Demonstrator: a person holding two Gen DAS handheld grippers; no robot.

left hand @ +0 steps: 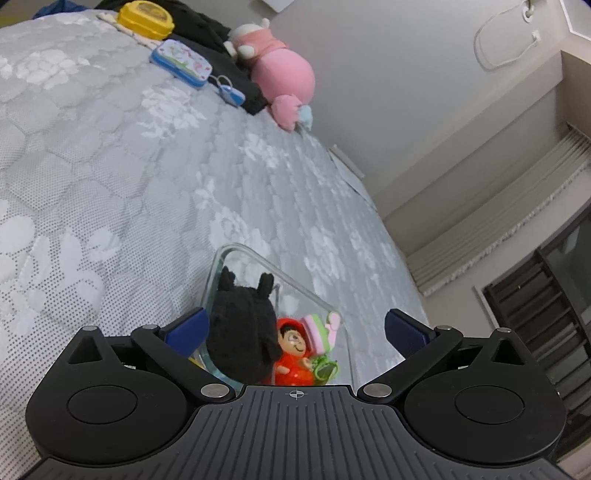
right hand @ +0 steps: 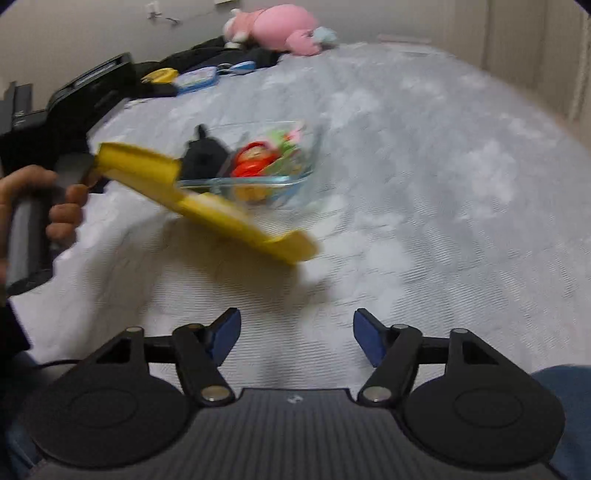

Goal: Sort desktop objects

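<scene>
on the grey quilted bed [left hand: 110, 177] sits a clear glass container [right hand: 295, 177] holding a black plush [left hand: 240, 332], a red figure [left hand: 293, 350] and small pink-green toys [left hand: 319, 328]. yellow lid [right hand: 221, 206] tilts against its near side, blurred. left claw [left hand: 295, 328] apart above the container, gripping nothing. right claw [right hand: 295, 336] apart, gripping nothing, over bare bed. pink plush [left hand: 277, 70], yellow box [left hand: 146, 18], floral tin [left hand: 181, 62] far off. no readable writing.

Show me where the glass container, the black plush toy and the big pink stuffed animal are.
glass container [left hand: 248, 254], left wrist view, on its far rim.
black plush toy [left hand: 242, 325], left wrist view, on its body.
pink stuffed animal [left hand: 282, 74], left wrist view, on its round belly.
</scene>
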